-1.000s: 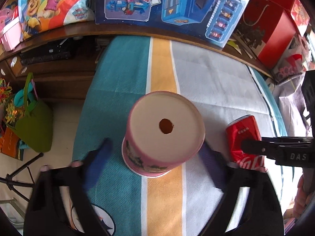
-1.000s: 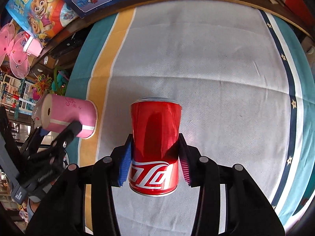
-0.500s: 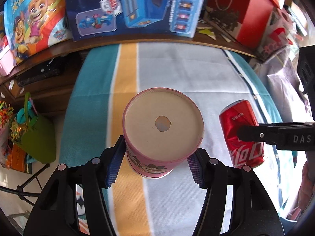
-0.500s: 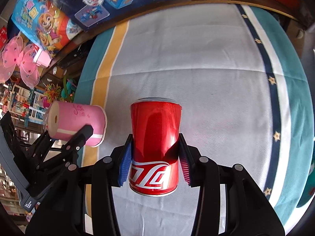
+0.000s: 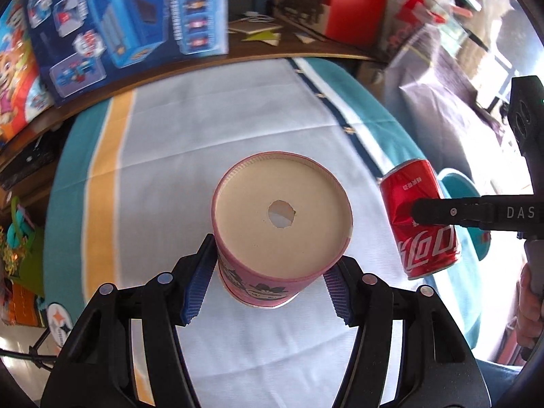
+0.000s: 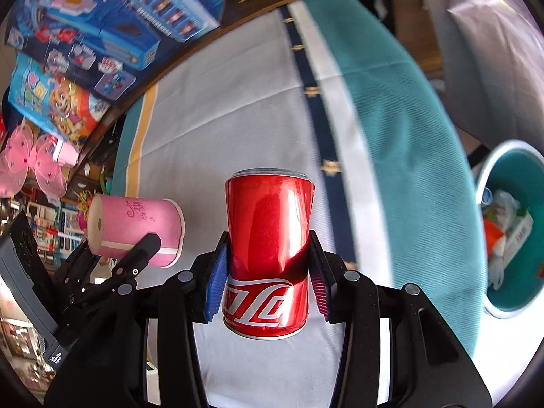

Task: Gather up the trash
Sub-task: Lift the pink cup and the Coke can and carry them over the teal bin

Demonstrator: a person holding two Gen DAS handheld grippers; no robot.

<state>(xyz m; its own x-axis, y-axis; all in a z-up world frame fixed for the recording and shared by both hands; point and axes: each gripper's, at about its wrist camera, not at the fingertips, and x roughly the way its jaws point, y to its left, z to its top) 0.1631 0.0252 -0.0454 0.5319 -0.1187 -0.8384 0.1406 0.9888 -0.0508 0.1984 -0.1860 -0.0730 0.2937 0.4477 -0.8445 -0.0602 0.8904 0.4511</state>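
Note:
My left gripper (image 5: pixel 268 285) is shut on a pink paper cup (image 5: pixel 282 231), held bottom-forward above the striped cloth; its base has a small round hole. My right gripper (image 6: pixel 268 278) is shut on a red Coca-Cola can (image 6: pixel 268 248), slightly dented where the pads press. The can (image 5: pixel 420 224) also shows at the right of the left wrist view, and the cup (image 6: pixel 136 226) at the left of the right wrist view. A teal trash bin (image 6: pixel 510 227) with white rim and wrappers inside stands at the right, beyond the table edge.
The table carries a striped cloth (image 5: pixel 190 156) in teal, yellow, pale grey and navy. Toy boxes (image 5: pixel 129 23) and a red box (image 5: pixel 343 3) line the far side. A grey bag (image 5: pixel 438 95) sits at the right. Shelves of toys (image 6: pixel 40 156) stand at the left.
My left gripper closed on the pink cup and lifted it. Both grippers have swung to the right with their loads; the teal bin has come into the right wrist view.

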